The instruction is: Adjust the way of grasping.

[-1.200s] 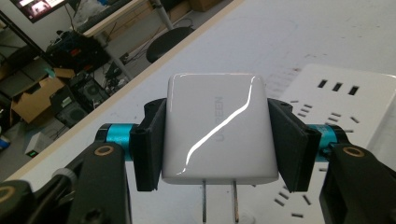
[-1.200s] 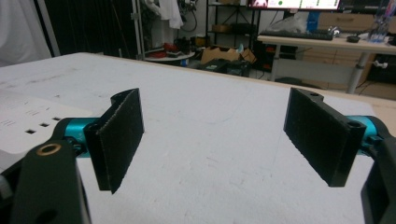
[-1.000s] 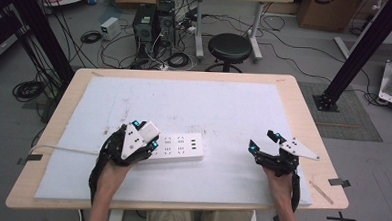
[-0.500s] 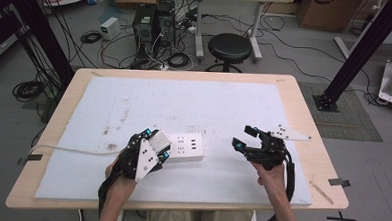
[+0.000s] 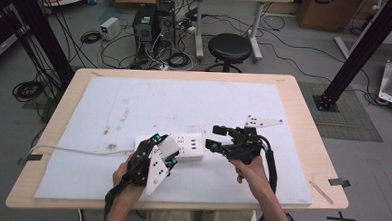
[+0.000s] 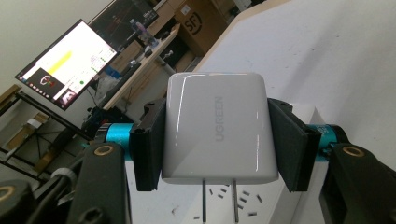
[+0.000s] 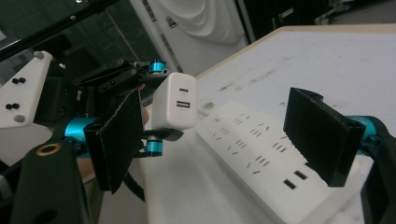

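Charger [image 6: 215,128], white with grey UGREEN lettering on its face, sits clamped between the two black pads of the left tool [image 6: 215,140]. Both pads press flat against its opposite sides. Its two metal prongs point down toward the slotted face of the white power strip [image 6: 261,210] directly beneath; the prong tips stand just above the slots, and contact cannot be confirmed.

In the high view, the left tool [image 5: 163,148] holds the charger [image 5: 169,144] over the left end of the power strip [image 5: 190,145], which lies flat on the white mat [image 5: 184,105] covering the desk [image 5: 303,125]. A white cable [image 5: 67,149] runs from the strip's left end toward the left desk edge.

The right tool [image 5: 214,137] hangs just beside the strip's right end with its jaws wide apart and nothing between them. In the right gripper view, the right tool [image 7: 233,135] frames the power strip [image 7: 261,158], with the charger [image 7: 175,106] showing two ports on its end face.
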`<act>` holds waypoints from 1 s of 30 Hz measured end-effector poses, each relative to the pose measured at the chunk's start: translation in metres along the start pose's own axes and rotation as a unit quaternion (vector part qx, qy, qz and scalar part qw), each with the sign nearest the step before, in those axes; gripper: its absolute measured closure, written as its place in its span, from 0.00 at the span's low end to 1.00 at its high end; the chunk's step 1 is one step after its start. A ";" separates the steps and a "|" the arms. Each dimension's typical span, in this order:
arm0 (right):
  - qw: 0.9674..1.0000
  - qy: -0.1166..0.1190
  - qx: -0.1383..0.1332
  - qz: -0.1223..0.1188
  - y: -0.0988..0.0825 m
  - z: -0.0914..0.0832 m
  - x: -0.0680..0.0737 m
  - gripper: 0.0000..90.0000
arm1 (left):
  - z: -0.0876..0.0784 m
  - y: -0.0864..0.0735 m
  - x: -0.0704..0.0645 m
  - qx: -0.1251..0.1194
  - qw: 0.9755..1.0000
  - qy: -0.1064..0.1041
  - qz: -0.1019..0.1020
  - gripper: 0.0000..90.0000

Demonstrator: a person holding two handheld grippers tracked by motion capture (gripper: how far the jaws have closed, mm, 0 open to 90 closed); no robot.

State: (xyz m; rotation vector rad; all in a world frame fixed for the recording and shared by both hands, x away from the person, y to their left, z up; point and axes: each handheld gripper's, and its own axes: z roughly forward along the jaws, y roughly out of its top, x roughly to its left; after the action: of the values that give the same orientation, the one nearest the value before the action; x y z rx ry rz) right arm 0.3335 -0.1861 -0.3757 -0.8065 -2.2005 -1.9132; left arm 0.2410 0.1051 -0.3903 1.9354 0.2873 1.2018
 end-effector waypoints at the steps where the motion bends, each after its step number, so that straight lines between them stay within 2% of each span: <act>1: 1.000 0.013 0.009 0.006 -0.001 0.008 0.000 0.23 | 0.000 0.001 -0.002 -0.003 1.000 0.001 0.002 0.47; 2: 1.000 0.013 0.009 0.006 -0.001 0.008 0.000 0.23 | 0.000 0.001 -0.002 -0.003 1.000 0.001 0.002 0.47; 3: 0.999 0.028 0.023 0.013 -0.003 0.017 0.001 0.23 | 0.002 0.003 -0.004 -0.008 1.000 0.003 0.007 0.47; 9: 0.997 0.054 0.039 0.024 -0.005 0.029 0.003 0.23 | 0.004 0.006 -0.008 -0.018 1.000 0.004 0.016 0.47; 10: 0.997 0.054 0.039 0.024 -0.005 0.029 0.003 0.23 | 0.005 0.008 -0.011 -0.023 1.000 0.005 0.019 0.47; 12: 0.995 0.078 0.028 0.049 -0.006 0.037 0.002 0.23 | 0.006 0.009 -0.013 -0.027 0.999 0.006 0.023 0.47; 13: 0.995 0.078 0.028 0.049 -0.006 0.037 0.002 0.23 | 0.006 0.010 -0.014 -0.026 0.999 0.005 0.025 0.47; 14: 0.994 0.088 0.023 0.057 -0.006 0.039 0.001 0.23 | 0.007 0.010 -0.014 -0.029 0.999 0.006 0.024 0.47; 17: 0.994 0.090 0.021 0.054 -0.006 0.042 0.002 0.23 | 0.008 0.011 -0.016 -0.029 0.999 0.006 0.023 0.47; 23: 0.993 0.092 0.027 0.064 -0.008 0.049 0.003 0.24 | 0.008 0.012 -0.017 -0.031 0.999 0.010 0.020 0.47; 25: 0.993 0.092 0.027 0.064 -0.008 0.049 0.003 0.25 | 0.009 0.014 -0.018 -0.034 0.999 0.010 0.020 0.47; 26: 0.993 0.100 0.022 0.063 -0.009 0.052 0.003 0.30 | 0.009 0.015 -0.019 -0.035 0.999 0.009 0.020 0.47; 28: 0.992 0.107 0.027 0.066 -0.011 0.054 0.003 0.30 | 0.010 0.016 -0.019 -0.037 0.999 0.007 0.021 0.47; 30: 0.992 0.105 0.028 0.066 -0.011 0.055 0.003 0.30 | 0.011 0.016 -0.020 -0.037 0.999 0.007 0.021 0.47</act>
State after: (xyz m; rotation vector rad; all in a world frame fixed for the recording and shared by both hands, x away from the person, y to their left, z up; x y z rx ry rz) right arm 0.3392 -0.1336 -0.3951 -0.6867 -2.0154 -1.7766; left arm 0.2358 0.0777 -0.3933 1.8772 0.2070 1.2370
